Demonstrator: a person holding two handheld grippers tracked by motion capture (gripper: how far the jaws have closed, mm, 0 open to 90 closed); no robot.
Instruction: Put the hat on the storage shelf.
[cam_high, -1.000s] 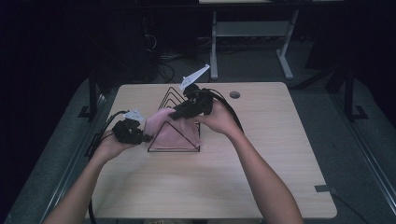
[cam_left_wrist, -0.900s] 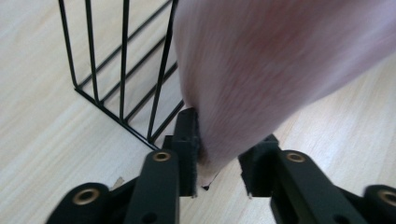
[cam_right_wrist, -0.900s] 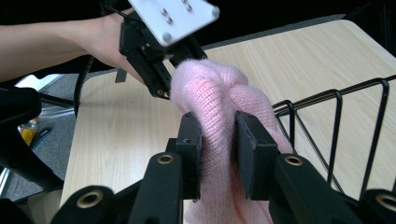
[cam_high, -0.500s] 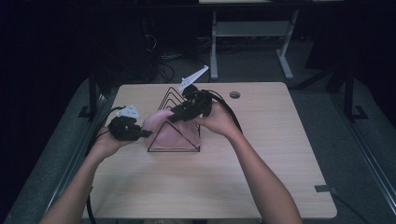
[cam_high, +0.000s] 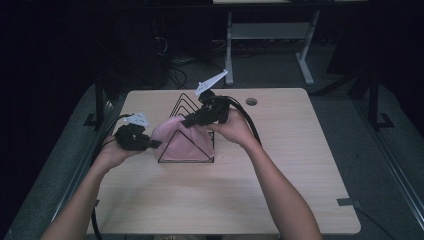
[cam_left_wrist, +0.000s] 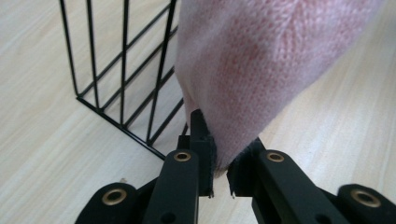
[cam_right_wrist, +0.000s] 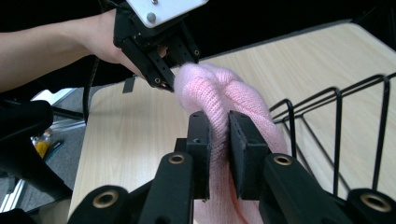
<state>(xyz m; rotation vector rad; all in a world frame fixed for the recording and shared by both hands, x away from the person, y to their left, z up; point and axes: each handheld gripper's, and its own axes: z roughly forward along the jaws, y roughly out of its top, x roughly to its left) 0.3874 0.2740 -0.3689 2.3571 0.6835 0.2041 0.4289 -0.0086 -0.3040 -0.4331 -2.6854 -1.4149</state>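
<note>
No brand, label or writing can be read on anything here, neither on the pink knitted cloth (cam_high: 175, 142) nor on the black wire rack (cam_high: 192, 107) that stands on the wooden table (cam_high: 280, 150). The left gripper (cam_high: 150, 144) has its jaws pressed together on a fold at the cloth's left edge, with the knit (cam_left_wrist: 261, 65) bunched between the pads, and the rack's bars stand just beside it. The right gripper (cam_high: 189, 121), whose jaws have just been closing, pinches a ridge of the cloth (cam_right_wrist: 219, 98) at its top, and the cloth hangs draped over the front of the rack (cam_right_wrist: 336, 135) between the two grippers
</note>
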